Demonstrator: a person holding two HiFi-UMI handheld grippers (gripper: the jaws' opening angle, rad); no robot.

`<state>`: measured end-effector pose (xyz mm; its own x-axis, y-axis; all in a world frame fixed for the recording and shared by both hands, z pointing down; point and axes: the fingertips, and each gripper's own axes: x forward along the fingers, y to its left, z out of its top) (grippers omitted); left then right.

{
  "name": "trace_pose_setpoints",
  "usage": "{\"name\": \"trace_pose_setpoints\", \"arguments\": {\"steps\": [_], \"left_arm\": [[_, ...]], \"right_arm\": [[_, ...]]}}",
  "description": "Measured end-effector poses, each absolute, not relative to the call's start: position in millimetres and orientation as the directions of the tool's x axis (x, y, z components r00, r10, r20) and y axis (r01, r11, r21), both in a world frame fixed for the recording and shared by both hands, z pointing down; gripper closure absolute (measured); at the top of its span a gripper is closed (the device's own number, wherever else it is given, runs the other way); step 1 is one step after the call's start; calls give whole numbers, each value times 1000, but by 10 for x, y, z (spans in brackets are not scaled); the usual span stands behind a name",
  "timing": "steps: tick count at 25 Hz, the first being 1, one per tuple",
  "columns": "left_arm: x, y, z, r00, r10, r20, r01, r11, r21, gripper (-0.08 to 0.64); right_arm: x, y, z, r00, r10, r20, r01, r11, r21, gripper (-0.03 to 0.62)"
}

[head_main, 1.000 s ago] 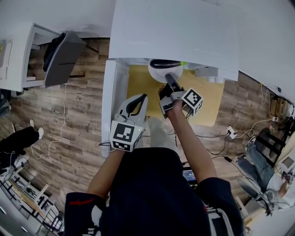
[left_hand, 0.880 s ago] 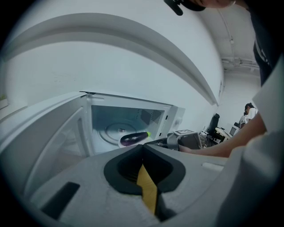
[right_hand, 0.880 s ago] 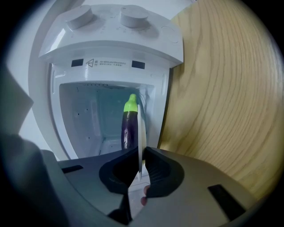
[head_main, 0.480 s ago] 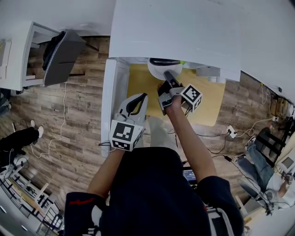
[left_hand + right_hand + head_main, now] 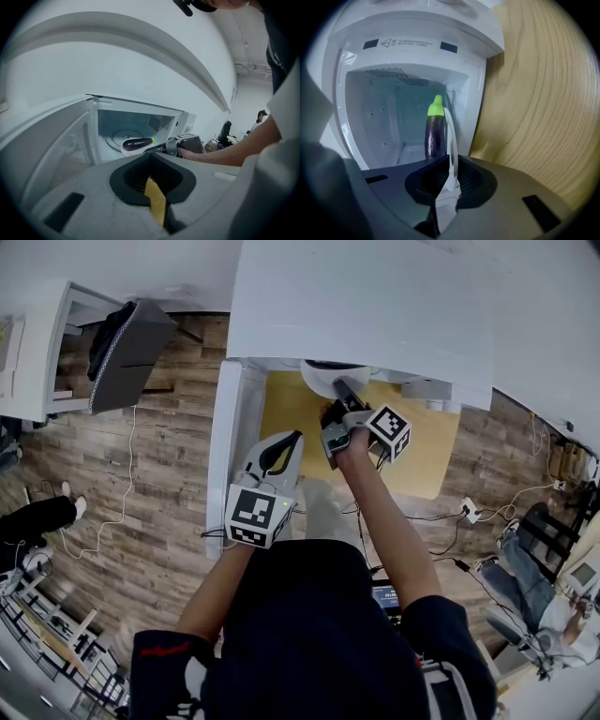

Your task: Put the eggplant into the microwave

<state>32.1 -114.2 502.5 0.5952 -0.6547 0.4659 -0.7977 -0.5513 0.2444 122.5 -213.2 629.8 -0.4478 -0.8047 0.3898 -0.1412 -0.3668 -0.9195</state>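
One step short of done, by the look of it. Biggest first: open microwave [image 5: 370,103], cavity filling the upper left of the right gripper view. Next, door [image 5: 225,446], standing wide, running down left of centre in the head view. Under it all, wooden table [image 5: 422,456], right of centre there. Then white plate [image 5: 451,140], seen edge-on at mid frame of the right gripper view, apparently partway through the cavity mouth. On the plate, eggplant [image 5: 433,136], green cap toward the back wall, just left of the rim in that view.

Plenty to go wrong from here. Could tilt the plate, pinched at one edge only, and roll the eggplant off onto the cavity floor or the table. Could knock the far rim against the frame if pushed in off-line. Could leave the plate overhanging the sill if let go too soon.

Clenched on the plate's near rim: right gripper [image 5: 450,180], arm stretched forward from bottom centre of the head view to the opening, tips dipping slightly. Held back at lower left of centre, beside the door: left gripper [image 5: 152,187], jaws pressed together on nothing, aimed at the cavity.
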Motion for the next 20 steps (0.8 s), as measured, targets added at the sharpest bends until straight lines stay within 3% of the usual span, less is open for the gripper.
{"name": "trace_pose_setpoints", "arguments": {"steps": [20], "left_arm": [[252,-1198,5059,592,-653,472,-801,-545,249,546]], "right_arm": [[1134,-2392,6248,-442,-809,387,-139,-365,-921,500]]}}
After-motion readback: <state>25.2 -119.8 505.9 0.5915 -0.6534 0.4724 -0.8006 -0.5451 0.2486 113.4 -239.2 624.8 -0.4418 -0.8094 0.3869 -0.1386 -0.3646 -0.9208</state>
